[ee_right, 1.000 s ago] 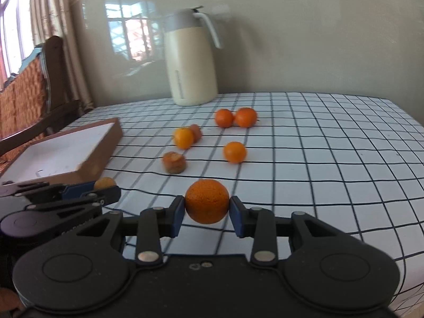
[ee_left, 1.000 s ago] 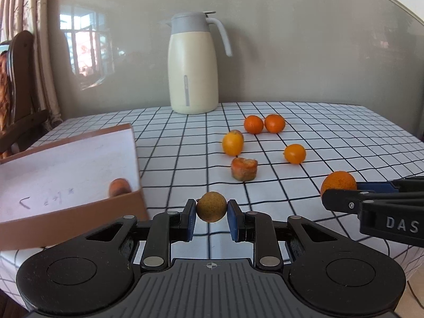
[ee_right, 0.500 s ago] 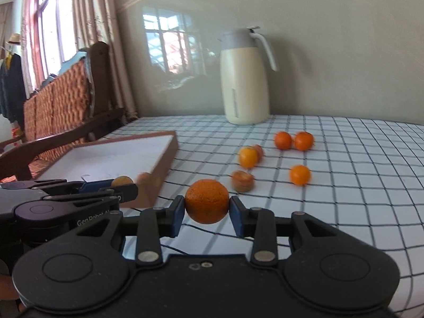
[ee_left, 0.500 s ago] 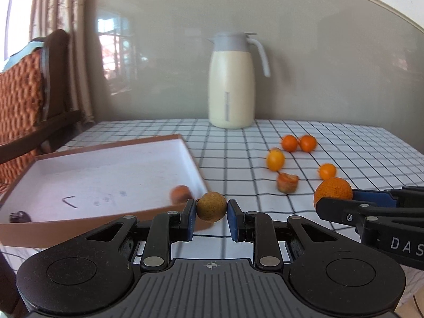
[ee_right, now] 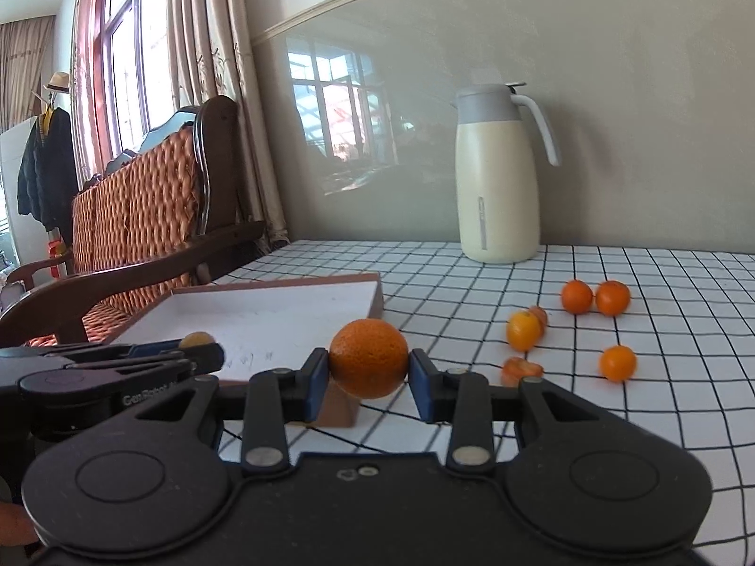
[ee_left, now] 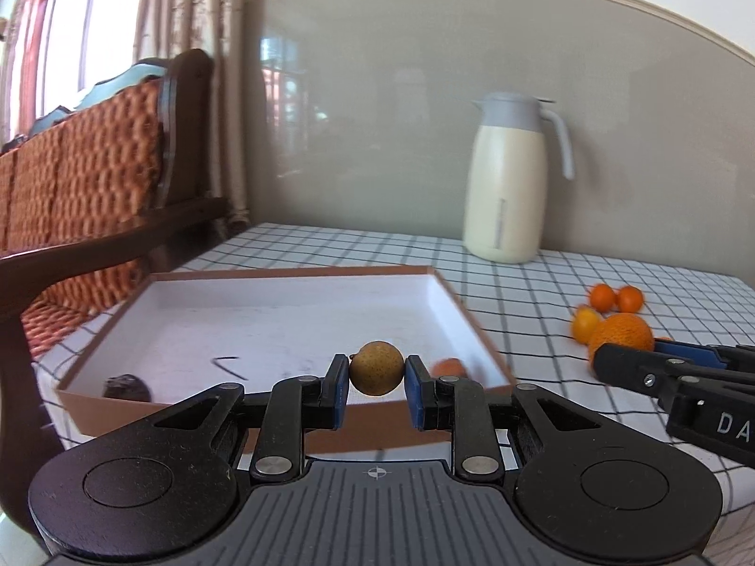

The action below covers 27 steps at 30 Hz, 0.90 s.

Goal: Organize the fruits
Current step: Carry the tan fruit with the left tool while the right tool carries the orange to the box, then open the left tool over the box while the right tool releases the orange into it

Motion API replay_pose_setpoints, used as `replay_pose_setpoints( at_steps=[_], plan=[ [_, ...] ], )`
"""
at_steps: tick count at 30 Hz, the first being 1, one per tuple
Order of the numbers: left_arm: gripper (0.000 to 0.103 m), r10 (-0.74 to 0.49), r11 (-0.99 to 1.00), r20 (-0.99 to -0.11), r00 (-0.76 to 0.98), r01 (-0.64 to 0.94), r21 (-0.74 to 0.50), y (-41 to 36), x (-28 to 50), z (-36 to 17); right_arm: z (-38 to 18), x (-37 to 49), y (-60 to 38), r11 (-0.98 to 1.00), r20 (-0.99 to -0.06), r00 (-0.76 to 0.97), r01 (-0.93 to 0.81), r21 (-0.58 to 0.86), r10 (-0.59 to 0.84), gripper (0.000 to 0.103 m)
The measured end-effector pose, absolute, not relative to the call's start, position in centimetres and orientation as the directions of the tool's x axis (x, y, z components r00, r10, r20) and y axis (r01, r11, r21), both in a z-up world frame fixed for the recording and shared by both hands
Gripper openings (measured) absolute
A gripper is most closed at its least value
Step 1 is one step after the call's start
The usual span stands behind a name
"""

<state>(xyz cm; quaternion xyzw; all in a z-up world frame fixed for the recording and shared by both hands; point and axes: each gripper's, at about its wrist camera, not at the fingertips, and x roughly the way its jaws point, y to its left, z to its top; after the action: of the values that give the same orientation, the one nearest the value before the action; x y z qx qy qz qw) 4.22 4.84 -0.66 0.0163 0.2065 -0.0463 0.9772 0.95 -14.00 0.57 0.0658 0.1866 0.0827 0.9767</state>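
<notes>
My left gripper (ee_left: pixel 376 377) is shut on a small brown-yellow round fruit (ee_left: pixel 376 368), held above the near edge of a shallow brown box with a white inside (ee_left: pixel 264 320). In the box lie a small orange-brown fruit (ee_left: pixel 448 368) and a dark fruit (ee_left: pixel 126 386). My right gripper (ee_right: pixel 369 375) is shut on a large orange (ee_right: pixel 369 358), just right of the box's near corner (ee_right: pixel 339 405). In the left wrist view the right gripper (ee_left: pixel 627 358) shows at the right with the orange (ee_left: pixel 620 332). The left gripper (ee_right: pixel 198 351) appears in the right wrist view over the box.
Several small oranges (ee_right: pixel 576 295) and a cut piece (ee_right: pixel 521 370) lie on the checked tablecloth (ee_right: pixel 660 401) to the right. A cream thermos jug (ee_right: pixel 500 174) stands at the back by the wall. A wooden wicker-backed bench (ee_right: pixel 137 217) stands left of the table.
Both grippers have swung left toward the box, each keeping its fruit. The box now fills the middle of the left wrist view and the loose oranges have slid to the right.
</notes>
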Motion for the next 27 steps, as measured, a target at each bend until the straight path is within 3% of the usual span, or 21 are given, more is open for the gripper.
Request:
replay_pose_setpoints(
  at_steps=[12,27],
  plan=[
    [0.026,0.084,0.995,-0.394,0.915,-0.102,-0.023,11.4,6.4,-0.7,0.4,3.5,-11.2,0.973,-0.33,0.924,-0.139,0.184,0.194,0.028],
    [0.026,0.174,0.981,-0.385,0.906,-0.193,-0.009,15.9,9.0,-0.4,-0.2,6.8,-8.7,0.974,-0.332,0.924,-0.132,0.186,0.189,0.028]
  ],
)
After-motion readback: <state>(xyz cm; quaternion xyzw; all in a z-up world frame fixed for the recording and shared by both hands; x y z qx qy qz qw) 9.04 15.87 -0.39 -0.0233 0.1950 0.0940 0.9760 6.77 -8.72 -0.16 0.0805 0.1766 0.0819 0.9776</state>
